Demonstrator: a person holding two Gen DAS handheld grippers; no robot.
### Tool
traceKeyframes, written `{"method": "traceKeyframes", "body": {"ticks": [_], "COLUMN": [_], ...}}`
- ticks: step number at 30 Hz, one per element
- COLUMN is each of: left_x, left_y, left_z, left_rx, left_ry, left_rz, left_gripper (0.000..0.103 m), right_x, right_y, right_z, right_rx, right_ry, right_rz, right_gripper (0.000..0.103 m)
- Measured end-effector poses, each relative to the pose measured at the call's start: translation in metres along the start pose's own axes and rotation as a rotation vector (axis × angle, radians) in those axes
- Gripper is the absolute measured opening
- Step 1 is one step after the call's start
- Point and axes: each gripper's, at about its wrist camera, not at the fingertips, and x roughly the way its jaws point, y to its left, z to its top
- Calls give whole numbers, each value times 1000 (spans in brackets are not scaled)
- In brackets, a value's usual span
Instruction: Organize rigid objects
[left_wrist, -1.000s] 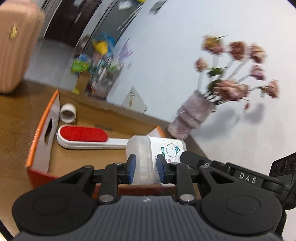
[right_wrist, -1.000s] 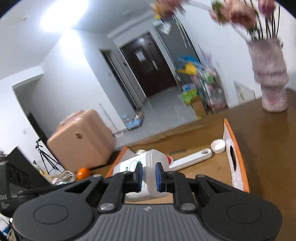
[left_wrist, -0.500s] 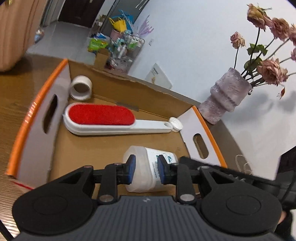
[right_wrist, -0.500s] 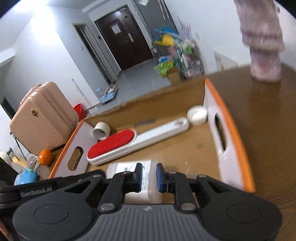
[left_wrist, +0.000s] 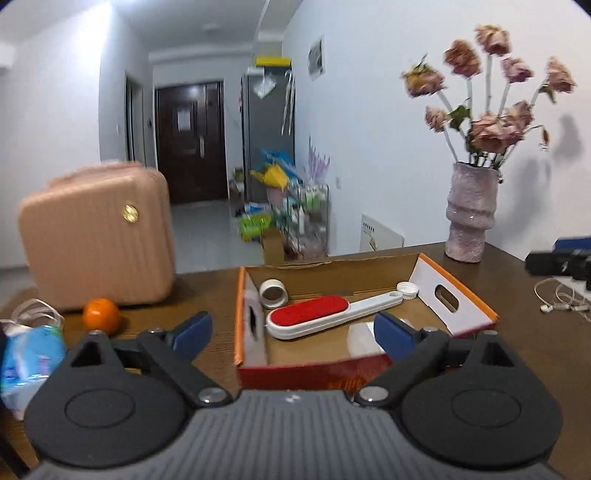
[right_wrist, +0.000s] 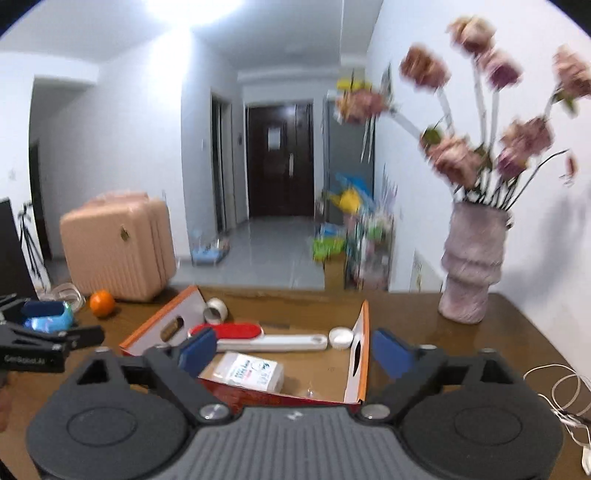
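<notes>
Both claws opening wide, nothing between pads: left claw (left_wrist: 293, 334), right claw (right_wrist: 293, 350). I see bottle (right_wrist: 251, 370) lying in box (right_wrist: 364, 325), frame center, beside brush (right_wrist: 258, 338).

Plastic bottle (left_wrist: 360, 338): left wrist view, blurred, partly hidden behind a gripper finger, label unreadable. Dried flowers (right_wrist: 480, 122): motion-smeared, rightmost bloom cut by the frame edge. White cable (right_wrist: 565, 395): runs off the right edge.
</notes>
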Motion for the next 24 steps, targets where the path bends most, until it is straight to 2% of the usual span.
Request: {"method": "traceKeyframes", "body": {"ticks": [4, 7, 10, 16, 20, 24], "left_x": [-50, -78, -102, -143, -172, -203], "left_y": [-3, -4, -7, -10, -14, -14], "left_z": [-21, -37, -48, -64, -83, -110], "left_rx": [-4, -47, -49, -43, -46, -68], "left_ry": [-95, -115, -141, -165, -186, -164], "left_rz": [58, 67, 72, 57, 92, 114], "left_gripper": [103, 103, 103, 103, 103, 103], "right_x": [-37, -59, -79, -116, -147, -181], "right_y": [7, 14, 21, 35, 46, 60], "right_z": [-22, -38, -50, -69, -92, -123], "right_rx": [40, 53, 44, 19, 5, -5], "right_ry": [-59, -93, -107, -128, -128, -116], "right_rz": [-23, -52, -62, -81, -58, -58], "right_gripper": [93, 93, 93, 93, 93, 93]}}
